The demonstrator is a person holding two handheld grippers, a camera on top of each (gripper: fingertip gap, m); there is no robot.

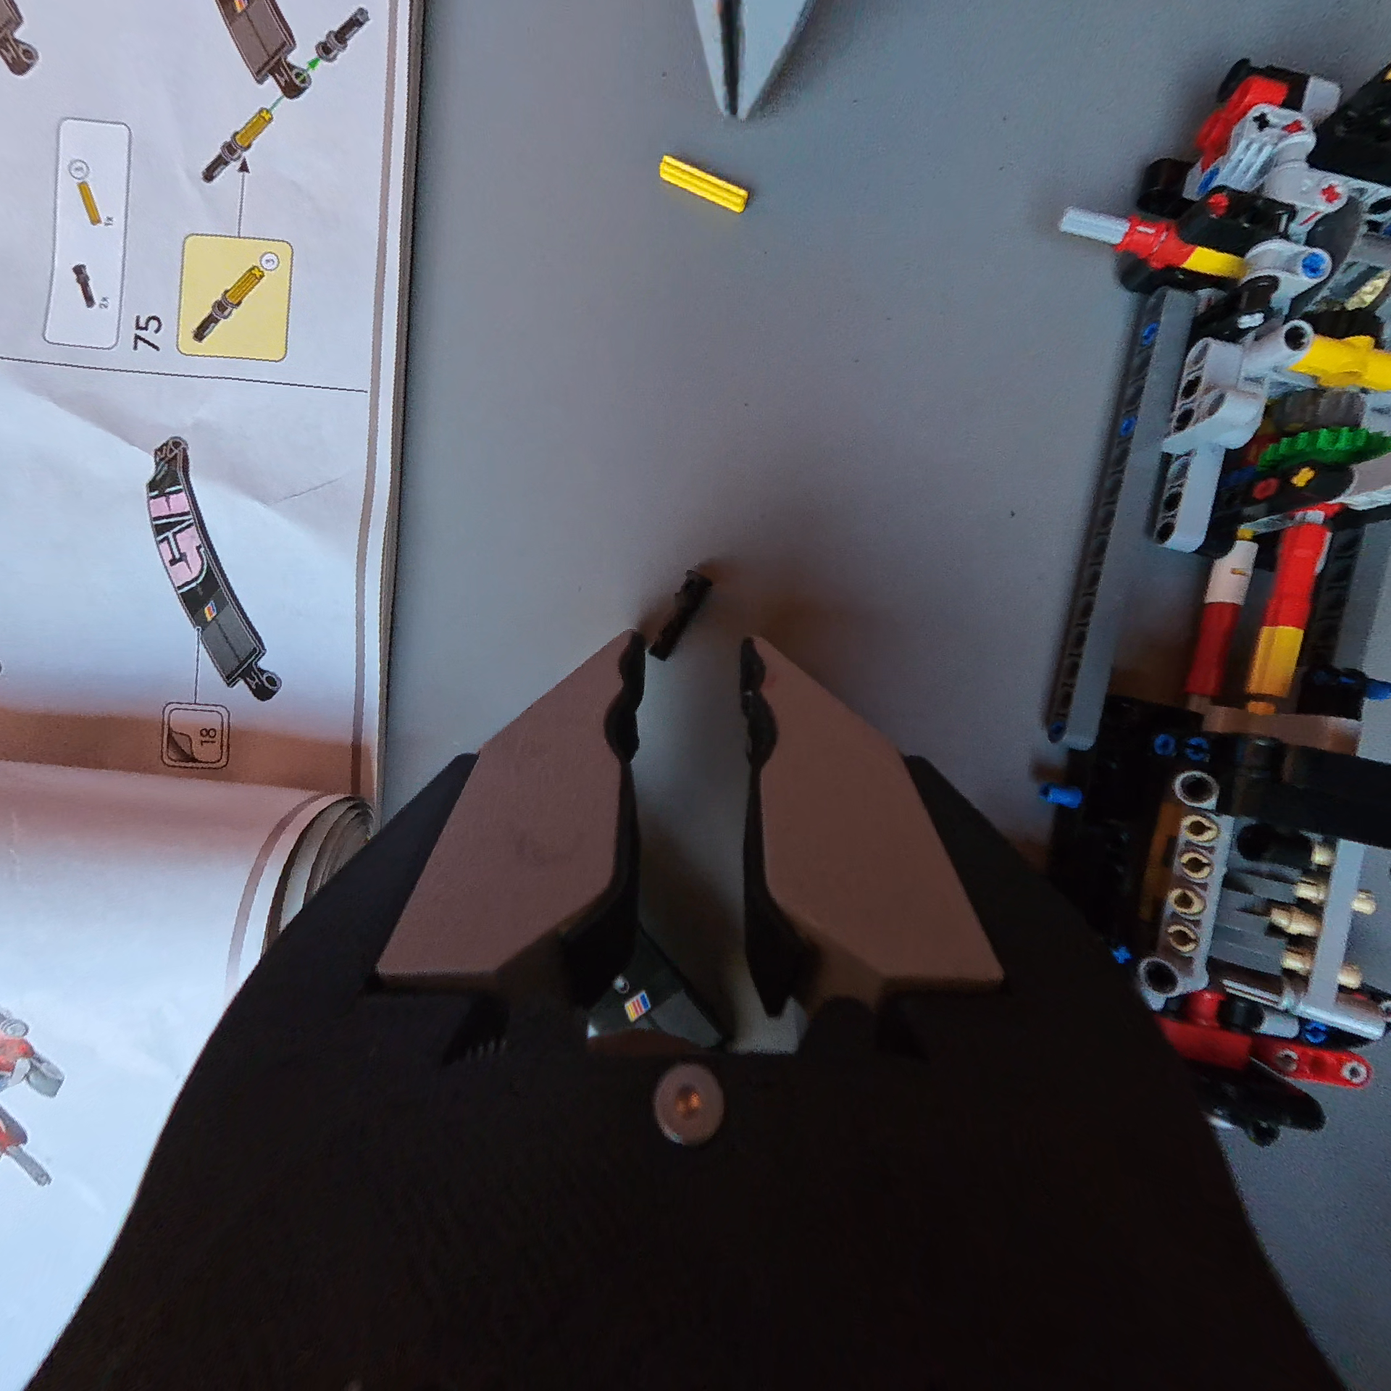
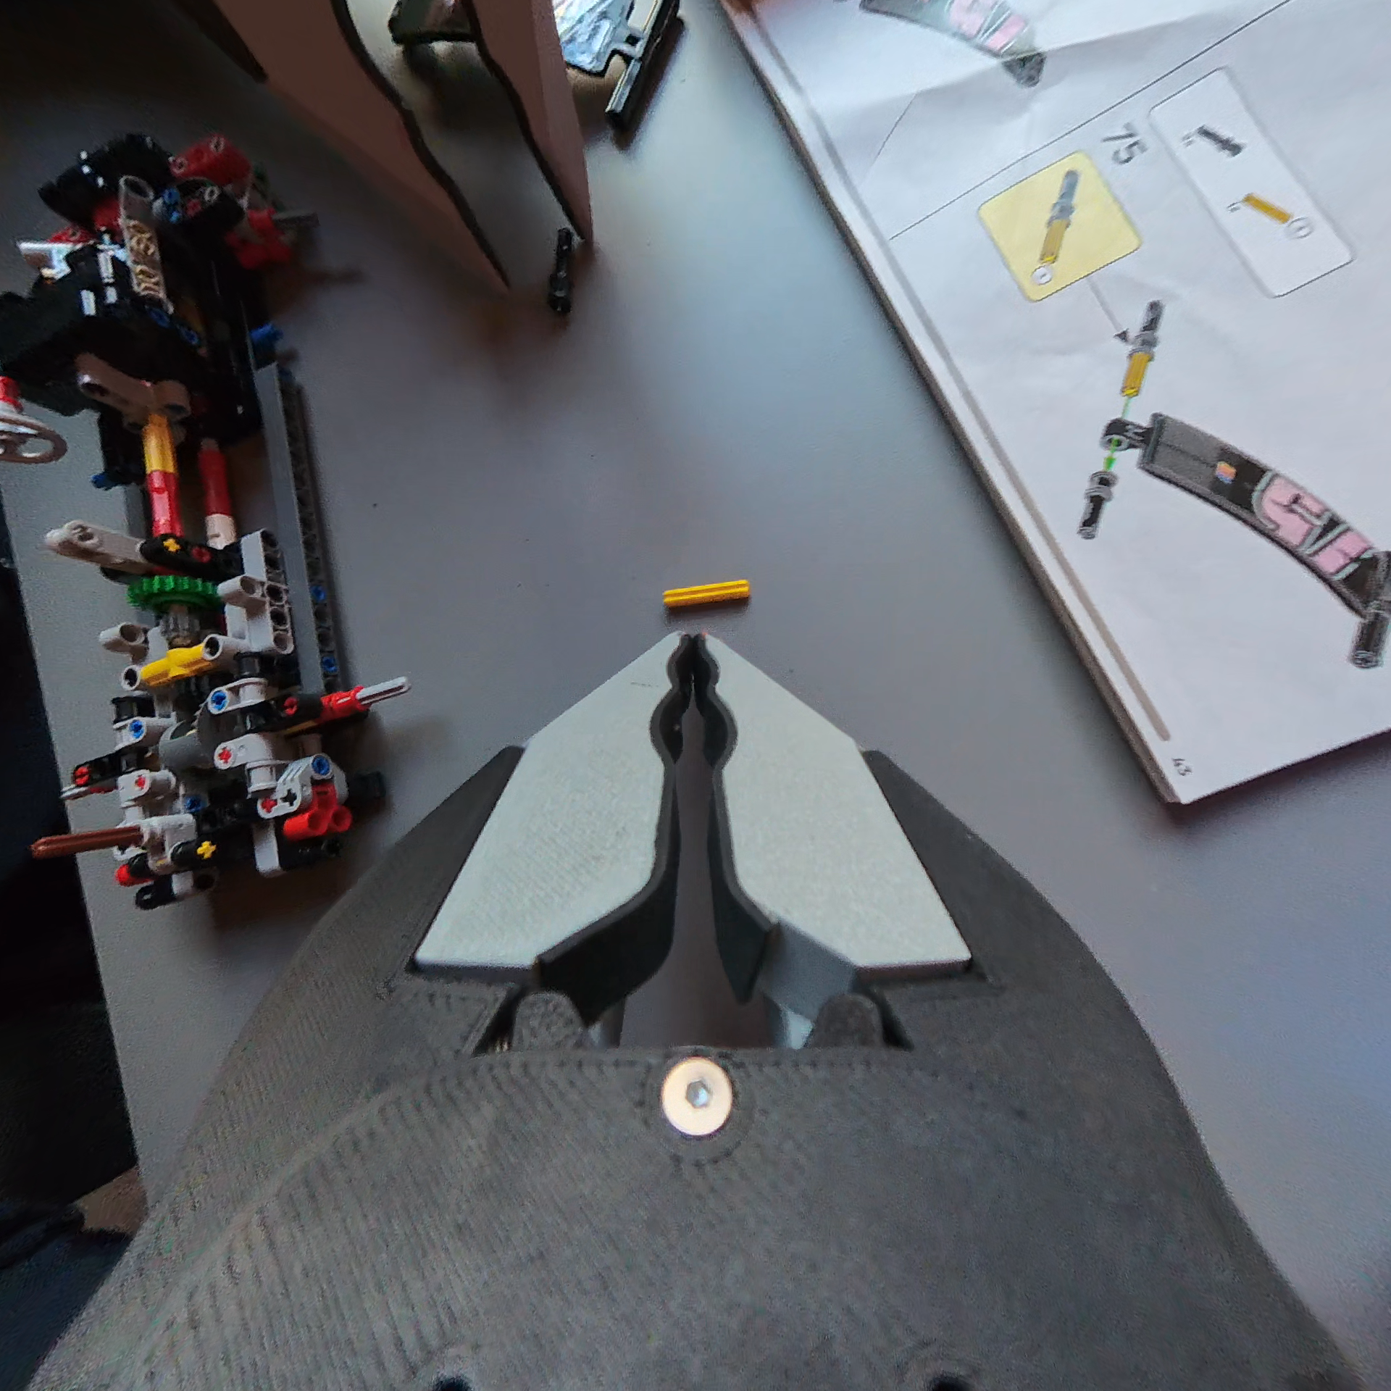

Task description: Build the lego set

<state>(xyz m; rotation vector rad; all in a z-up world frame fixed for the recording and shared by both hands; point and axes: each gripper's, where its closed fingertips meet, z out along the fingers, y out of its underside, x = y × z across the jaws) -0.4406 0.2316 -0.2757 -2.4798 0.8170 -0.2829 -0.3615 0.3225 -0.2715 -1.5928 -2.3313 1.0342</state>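
Small black plastic connector pin (image 1: 681, 613) lies mid-frame just beyond the parted left gripper (image 1: 692, 655), while the right gripper (image 2: 691, 640), jaws together, points at a short yellow ridged axle (image 2: 705, 592).

Hobby or model-building workstation, indicated by plain grey counter (image 2: 865, 467), open printed assembly booklet (image 2: 1129, 376), partly built plastic construction-kit model (image 2: 203, 677), and loose kit parts, yellow axle (image 2: 706, 592) and black pin (image 2: 561, 271).
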